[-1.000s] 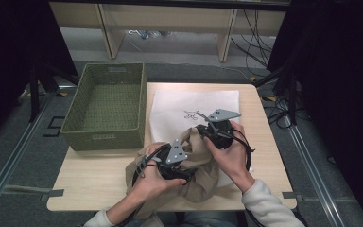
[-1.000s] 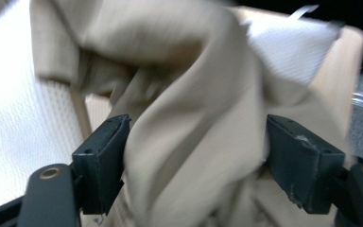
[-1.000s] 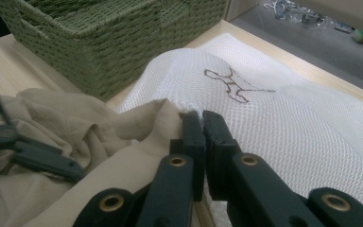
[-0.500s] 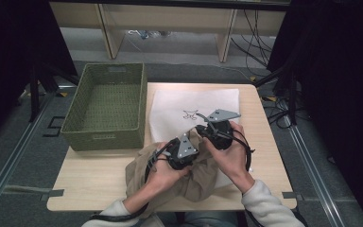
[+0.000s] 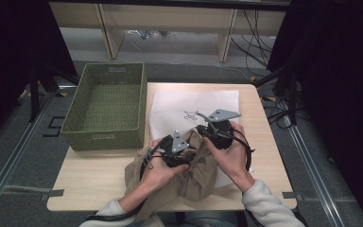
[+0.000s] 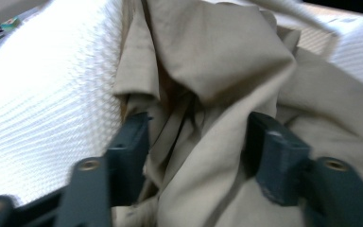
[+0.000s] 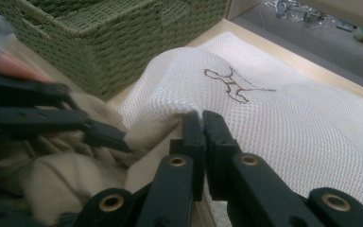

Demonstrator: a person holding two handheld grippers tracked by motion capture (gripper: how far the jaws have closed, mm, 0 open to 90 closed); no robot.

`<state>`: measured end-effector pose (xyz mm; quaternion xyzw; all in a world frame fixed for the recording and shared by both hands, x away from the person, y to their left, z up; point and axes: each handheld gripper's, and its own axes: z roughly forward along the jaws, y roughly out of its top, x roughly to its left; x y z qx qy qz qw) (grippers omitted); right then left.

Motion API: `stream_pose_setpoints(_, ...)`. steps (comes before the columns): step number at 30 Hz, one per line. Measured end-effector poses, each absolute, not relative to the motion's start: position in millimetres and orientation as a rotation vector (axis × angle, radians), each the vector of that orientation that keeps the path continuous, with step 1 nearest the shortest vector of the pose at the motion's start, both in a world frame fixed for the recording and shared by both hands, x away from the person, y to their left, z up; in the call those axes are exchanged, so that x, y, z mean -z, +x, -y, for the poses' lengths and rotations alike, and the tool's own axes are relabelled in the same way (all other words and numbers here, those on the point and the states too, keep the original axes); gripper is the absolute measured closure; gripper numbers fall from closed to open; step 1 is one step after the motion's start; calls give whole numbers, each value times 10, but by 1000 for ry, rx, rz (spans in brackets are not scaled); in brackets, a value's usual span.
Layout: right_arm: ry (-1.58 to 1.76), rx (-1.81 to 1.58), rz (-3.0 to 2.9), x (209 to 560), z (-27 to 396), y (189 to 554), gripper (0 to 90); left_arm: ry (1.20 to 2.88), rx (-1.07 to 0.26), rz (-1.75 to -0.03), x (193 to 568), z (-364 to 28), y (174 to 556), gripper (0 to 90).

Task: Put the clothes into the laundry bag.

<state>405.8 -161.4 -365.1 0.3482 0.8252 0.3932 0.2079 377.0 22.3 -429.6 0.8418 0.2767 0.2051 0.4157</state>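
Note:
A crumpled beige garment (image 5: 189, 177) lies at the table's near edge, its top tucked under the lifted hem of a white mesh bag (image 5: 194, 101) with a brown drawing. My left gripper (image 5: 189, 144) sits in the cloth. In the left gripper view its jaws (image 6: 196, 127) stand apart with folds of the beige garment (image 6: 208, 71) between them, beside the mesh bag (image 6: 42, 94); they have just been opening. My right gripper (image 7: 202, 118) is shut on the raised edge of the mesh bag (image 7: 288, 123), holding it up over the garment (image 7: 52, 175). In the high view that right gripper (image 5: 204, 131) is just right of the left one.
A green woven basket (image 5: 106, 137) stands on the table's left half, close to the bag's left edge, and it shows as the basket (image 7: 99, 47) in the right gripper view. Bare wooden tabletop (image 5: 90, 179) lies at the near left. Shelving and cables sit beyond the table.
My left hand has shifted a little forward and right into the cloth, toward the bag's opening. The right hand has stayed in place, holding the bag's edge.

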Motion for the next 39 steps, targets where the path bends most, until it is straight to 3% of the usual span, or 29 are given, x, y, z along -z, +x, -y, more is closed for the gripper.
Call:
stream_pose_setpoints(9,955,-1088,-2293,3662,1620,4072,894,2081,-463,-672,4053,-661,3481,203)
stream_pose_setpoints(19,973,-1075,-2297,3666,1606,4052,894,2200,-404,-696,4376,-827,3425,179)
stream_pose_setpoints(23,954,-1074,-2287,3669,1608,4063,893,2273,-418,-696,4548,-758,3470,321)
stream_pose_setpoints(31,980,-1075,-2304,3692,1578,4055,894,2331,-396,-717,4656,-600,3461,716)
stream_pose_setpoints(34,973,-1064,-2314,3695,1573,4053,894,2302,-354,-776,4613,-558,3456,779)
stream_pose_setpoints(39,968,-1061,-2315,3709,1546,4048,893,2233,-298,-798,4479,-497,3429,795)
